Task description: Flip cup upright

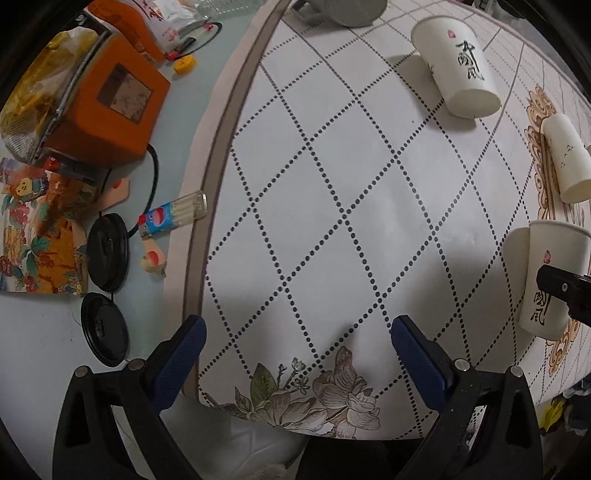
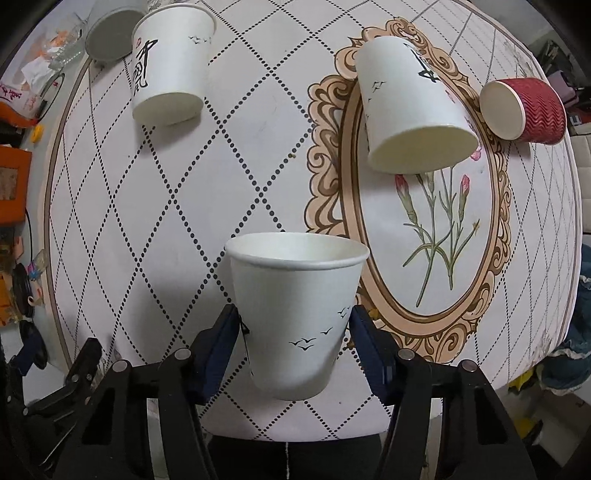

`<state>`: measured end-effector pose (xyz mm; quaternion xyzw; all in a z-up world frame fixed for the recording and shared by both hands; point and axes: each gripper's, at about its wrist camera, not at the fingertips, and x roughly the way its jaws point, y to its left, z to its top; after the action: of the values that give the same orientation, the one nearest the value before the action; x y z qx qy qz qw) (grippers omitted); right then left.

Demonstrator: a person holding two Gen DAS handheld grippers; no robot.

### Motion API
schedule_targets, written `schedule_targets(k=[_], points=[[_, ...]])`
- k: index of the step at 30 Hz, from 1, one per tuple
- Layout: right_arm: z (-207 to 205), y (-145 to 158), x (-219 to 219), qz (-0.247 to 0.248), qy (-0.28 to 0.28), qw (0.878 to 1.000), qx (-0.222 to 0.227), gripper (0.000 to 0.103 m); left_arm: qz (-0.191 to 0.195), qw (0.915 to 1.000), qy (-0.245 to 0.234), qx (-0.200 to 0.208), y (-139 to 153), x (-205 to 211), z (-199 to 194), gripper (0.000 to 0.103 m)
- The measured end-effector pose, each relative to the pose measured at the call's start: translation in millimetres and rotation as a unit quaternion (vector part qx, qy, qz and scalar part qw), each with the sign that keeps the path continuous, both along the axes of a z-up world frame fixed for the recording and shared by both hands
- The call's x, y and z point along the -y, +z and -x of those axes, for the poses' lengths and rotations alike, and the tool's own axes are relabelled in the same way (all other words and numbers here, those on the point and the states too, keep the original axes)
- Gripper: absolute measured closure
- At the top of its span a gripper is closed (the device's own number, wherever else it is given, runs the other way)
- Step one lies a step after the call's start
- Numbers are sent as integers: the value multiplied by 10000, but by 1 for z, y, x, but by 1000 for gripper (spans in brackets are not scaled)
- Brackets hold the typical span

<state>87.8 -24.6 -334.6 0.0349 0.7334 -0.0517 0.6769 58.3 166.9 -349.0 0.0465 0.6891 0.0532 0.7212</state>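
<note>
My right gripper (image 2: 295, 332) is shut on a white paper cup (image 2: 295, 314) with small black birds, held mouth up near the table's front edge. The same cup (image 1: 550, 280) shows at the right edge of the left wrist view, with one right finger across it. My left gripper (image 1: 295, 332) is open and empty above the dotted tablecloth. Two more white paper cups stand upside down on the cloth: one with black calligraphy (image 2: 170, 66) (image 1: 456, 62) at the far left, one (image 2: 413, 107) (image 1: 567, 158) on the ornate oval print.
A red ribbed cup (image 2: 524, 110) lies on its side at the far right. A grey mug (image 2: 110, 33) stands at the far left. An orange box (image 1: 110, 99), black lids (image 1: 107, 254), a lighter (image 1: 173, 216) and clutter sit on the glass beside the tablecloth (image 1: 332, 184).
</note>
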Motion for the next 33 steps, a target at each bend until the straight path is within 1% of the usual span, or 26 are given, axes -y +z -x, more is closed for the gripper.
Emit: schedule_targets(k=[6, 9, 11, 13, 15, 16, 18, 19, 20, 22, 24, 25, 27, 30, 33], points=[[4, 4, 11, -153, -224, 9996, 97, 41, 98, 9999, -70, -55, -5, 7, -9, 1], [9, 14, 20, -236, -326, 9983, 429, 41, 174, 9998, -56, -97, -6, 9, -15, 1], [9, 22, 23, -240, -328, 9964, 742, 41, 287, 9995, 21, -160, -8, 8, -19, 1], [10, 30, 23, -255, -324, 9926, 1146, 41, 405, 9988, 118, -231, -11, 8, -25, 1], [9, 40, 30, -249, -308, 9857, 1637, 41, 462, 9984, 194, -258, -14, 8, -34, 1], [9, 44, 29, -218, -288, 9800, 1955, 41, 466, 9984, 217, -253, -16, 8, -38, 1], [7, 50, 24, -119, -195, 9702, 2410, 41, 452, 9985, 238, -218, -20, 6, -45, 1], [8, 52, 20, -10, -112, 9620, 2727, 41, 428, 9986, 240, -185, -21, 5, -49, 1], [2, 52, 13, 63, -46, 9558, 2938, 41, 407, 9987, 240, -165, -22, 4, -55, 1], [5, 51, 7, 239, 100, 9406, 3384, 41, 329, 9991, 235, -81, -25, 3, -62, 1], [4, 41, -2, 382, 187, 9323, 3592, 41, 274, 9994, 214, -36, -29, 3, -69, 1], [5, 36, -4, 414, 219, 9302, 3640, 41, 259, 9994, 214, -28, -33, 7, -77, 1], [9, 29, -10, 416, 254, 9301, 3641, 41, 234, 9996, 184, -19, -37, 6, -81, 1], [20, 26, -12, 430, 330, 9242, 3781, 41, 202, 9997, 112, -20, -41, 4, -80, 1], [29, 24, -11, 400, 353, 9248, 3768, 41, 212, 9998, 50, -33, -42, 4, -79, 1]])
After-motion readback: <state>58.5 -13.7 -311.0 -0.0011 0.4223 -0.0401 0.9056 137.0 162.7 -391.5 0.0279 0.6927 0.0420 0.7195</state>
